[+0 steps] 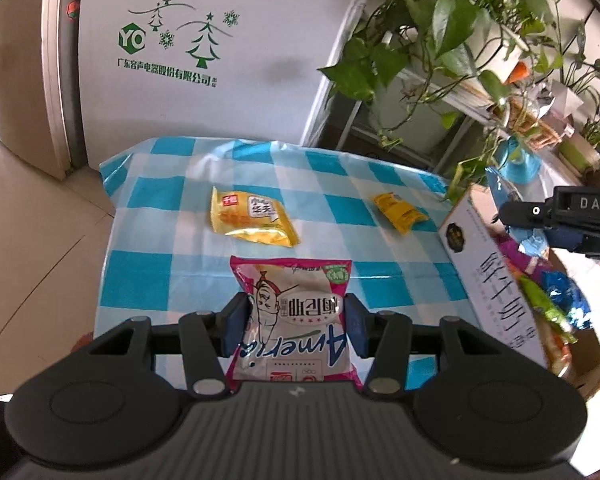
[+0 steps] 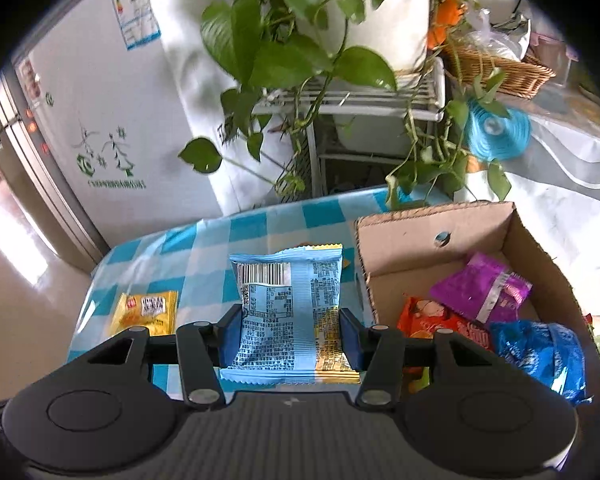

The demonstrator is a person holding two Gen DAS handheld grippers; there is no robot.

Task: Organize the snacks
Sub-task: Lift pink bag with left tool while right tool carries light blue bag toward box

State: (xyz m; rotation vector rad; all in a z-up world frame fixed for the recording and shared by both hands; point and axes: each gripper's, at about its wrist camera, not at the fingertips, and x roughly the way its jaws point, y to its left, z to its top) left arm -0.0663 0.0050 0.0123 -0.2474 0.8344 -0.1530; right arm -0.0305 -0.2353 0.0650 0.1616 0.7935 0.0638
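My left gripper [image 1: 296, 322] is shut on a pink and white snack bag [image 1: 294, 320], held above the blue checked tablecloth [image 1: 160, 280]. Two yellow snack packets lie further back on the cloth, a larger one [image 1: 250, 216] and a smaller one [image 1: 398, 210]. In the right wrist view my right gripper [image 2: 290, 334] is shut on a light blue snack packet [image 2: 288, 312], just left of the cardboard box [image 2: 404, 240]. A yellow packet [image 2: 146, 312] lies on the cloth at the left. The right gripper [image 1: 540, 220] also shows at the box's edge in the left wrist view.
The box holds purple [image 2: 482, 288], orange [image 2: 432, 320] and blue [image 2: 540, 352] snack bags. A white fridge [image 1: 220, 60] stands behind the table. A potted vine [image 2: 300, 48] on a white rack hangs over the table's back right. A wicker basket [image 2: 500, 68] sits further right.
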